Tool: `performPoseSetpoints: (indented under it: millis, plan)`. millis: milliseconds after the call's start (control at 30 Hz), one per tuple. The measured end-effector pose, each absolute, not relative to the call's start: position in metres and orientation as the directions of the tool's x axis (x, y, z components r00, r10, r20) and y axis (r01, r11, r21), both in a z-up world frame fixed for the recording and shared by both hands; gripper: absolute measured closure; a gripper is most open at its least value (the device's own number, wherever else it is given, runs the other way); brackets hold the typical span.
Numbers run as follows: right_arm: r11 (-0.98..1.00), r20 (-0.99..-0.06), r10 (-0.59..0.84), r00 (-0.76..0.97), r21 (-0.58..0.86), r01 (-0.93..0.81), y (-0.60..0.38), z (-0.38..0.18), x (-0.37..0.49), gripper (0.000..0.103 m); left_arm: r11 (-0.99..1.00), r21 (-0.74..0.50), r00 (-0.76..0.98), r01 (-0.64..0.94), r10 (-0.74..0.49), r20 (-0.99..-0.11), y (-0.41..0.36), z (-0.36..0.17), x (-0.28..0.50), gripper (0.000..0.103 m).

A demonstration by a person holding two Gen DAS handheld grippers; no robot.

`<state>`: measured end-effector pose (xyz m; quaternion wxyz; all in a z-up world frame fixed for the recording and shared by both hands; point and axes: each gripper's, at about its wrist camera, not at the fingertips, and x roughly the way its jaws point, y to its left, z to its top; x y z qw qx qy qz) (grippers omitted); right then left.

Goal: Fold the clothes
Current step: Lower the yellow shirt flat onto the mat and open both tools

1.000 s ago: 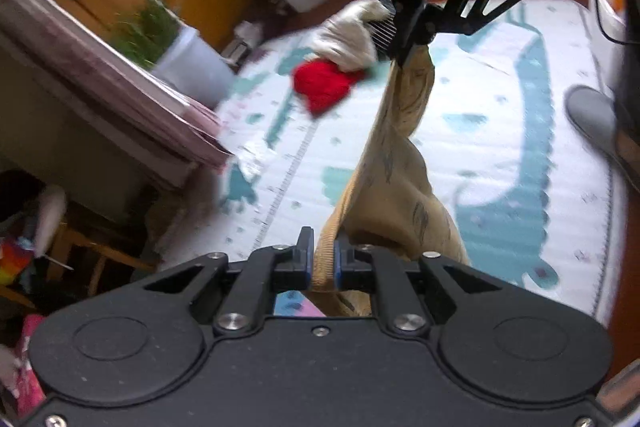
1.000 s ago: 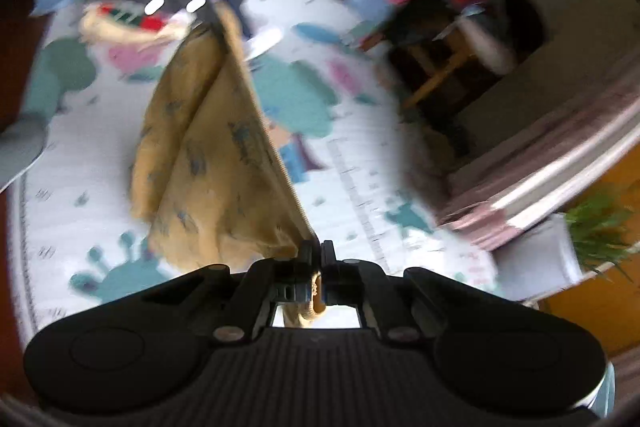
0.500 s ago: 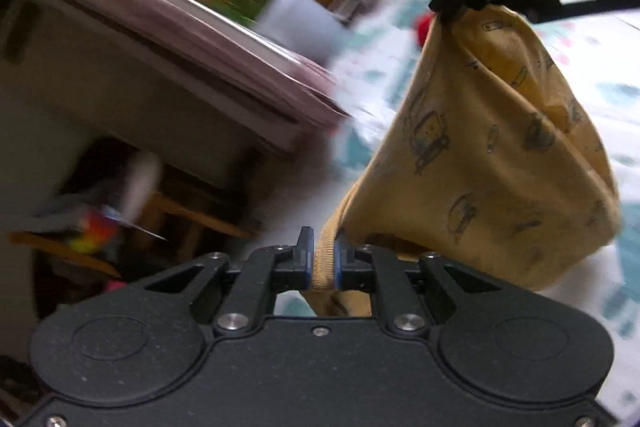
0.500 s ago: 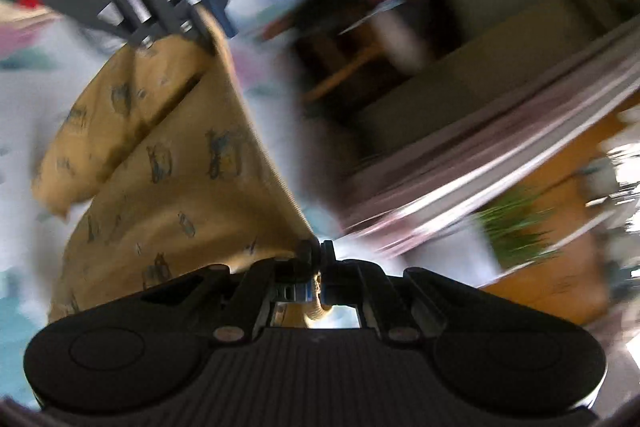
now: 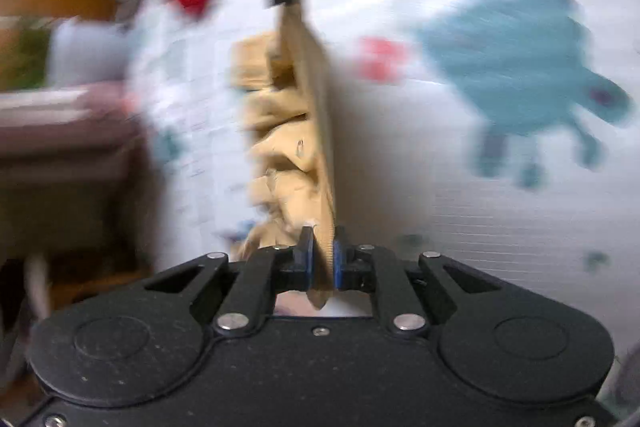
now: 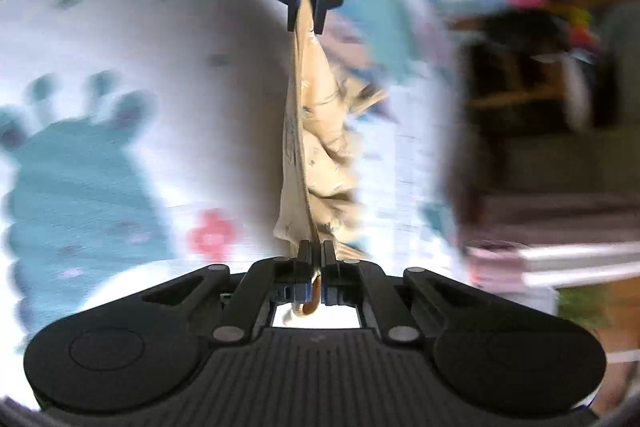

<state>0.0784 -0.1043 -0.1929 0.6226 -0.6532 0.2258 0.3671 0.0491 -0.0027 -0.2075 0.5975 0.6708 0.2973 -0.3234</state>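
Both jaws are closed on the yellow garment (image 5: 294,151), the left gripper (image 5: 323,259) and right gripper (image 6: 315,267) facing each other above the play mat (image 5: 460,211). Keep the edge tight between them, and lay it flat on the mat.

Right gripper (image 6: 313,259): at the bottom, pinched tight on an edge of the yellow cloth (image 6: 316,147).
Left gripper (image 6: 306,15): at the top, facing this one, biting the far edge of the same cloth.
Cloth: pulled tight between the two, the rest bunched up to the right.
Mat (image 6: 120,27): white, with a teal shape and a pink flower, blurry.
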Motion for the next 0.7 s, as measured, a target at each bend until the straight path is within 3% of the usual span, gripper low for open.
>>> performPoseSetpoints:
  millis: [233,433,467,500,567,633,700]
  plan:
    - [-0.19,-0.87,0.149,0.47,-0.492,-0.85,-0.112,-0.241,0.035,0.098,-0.151,0.48,0.488,0.864,0.016,-0.873,-0.003,-0.255,0.01,0.095]
    - [-0.172,-0.93,0.11,0.35,-0.365,-0.915,-0.111,-0.26,0.014,0.096,-0.021,0.33,0.33,0.944,0.004,-0.944,-0.015,-0.273,0.002,0.094]
    - [-0.156,-0.949,0.101,0.298,-0.311,-0.938,-0.111,-0.262,0.012,0.093,0.007,0.275,0.275,0.961,-0.002,-0.962,-0.016,-0.274,0.001,0.086]
    - [-0.145,-0.966,0.095,0.24,-0.252,-0.957,-0.111,-0.263,0.013,0.087,0.028,0.226,0.226,0.974,-0.005,-0.974,-0.017,-0.275,0.001,0.069]
    - [-0.157,-0.984,0.088,0.153,-0.165,-0.974,-0.115,-0.263,0.009,0.055,0.055,0.138,0.139,0.989,-0.015,-0.99,-0.017,-0.275,0.001,0.048]
    - [-0.166,-0.992,0.097,0.078,-0.093,-0.982,-0.122,-0.258,0.007,0.049,0.085,0.045,0.047,0.995,-0.026,-0.999,-0.012,-0.271,0.006,0.048]
    - [-0.154,-0.994,0.109,0.012,-0.029,-0.988,-0.129,-0.252,0.011,0.051,0.12,0.016,0.018,0.993,-0.021,-1.0,-0.003,-0.265,0.02,0.048]
